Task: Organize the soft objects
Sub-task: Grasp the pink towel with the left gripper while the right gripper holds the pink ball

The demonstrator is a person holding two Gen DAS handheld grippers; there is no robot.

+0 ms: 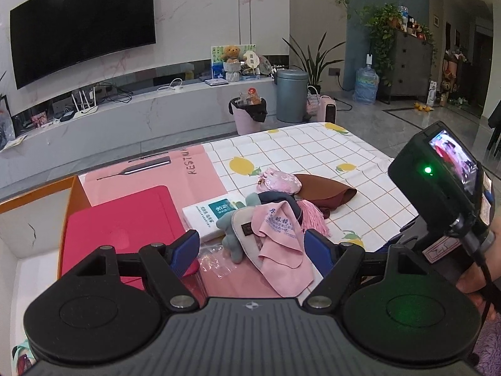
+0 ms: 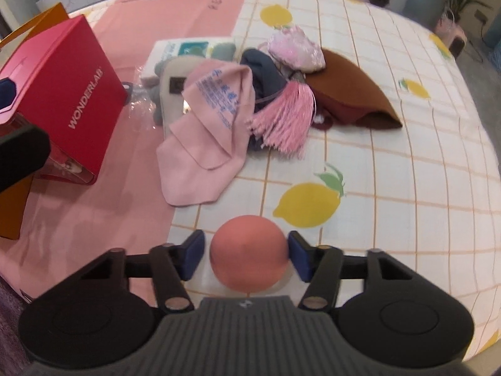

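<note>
Pink ball (image 2: 249, 252), round, sits between the right hand-held gripper (image 2: 247, 258) pads.

We see a salmon-pink ball (image 2: 249, 253) on a white cloth (image 2: 391, 169) gridded orange with yellow lemons; beyond the ball, a pale pink cloth (image 2: 206, 131), pink tassel (image 2: 286, 119), brown fabric (image 2: 353, 84), red box (image 2: 65, 94).

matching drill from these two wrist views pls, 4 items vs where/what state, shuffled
Things:
1. pink ball
2. red box
3. brown cloth
4. pink cloth

States:
A. draped over the pile, printed with blue text
B. between the right gripper fingers
C. lying flat at the pile's right end
D. standing at the left, lettered WONDERLAB

Pairs: 1-B, 2-D, 3-C, 4-A
</note>
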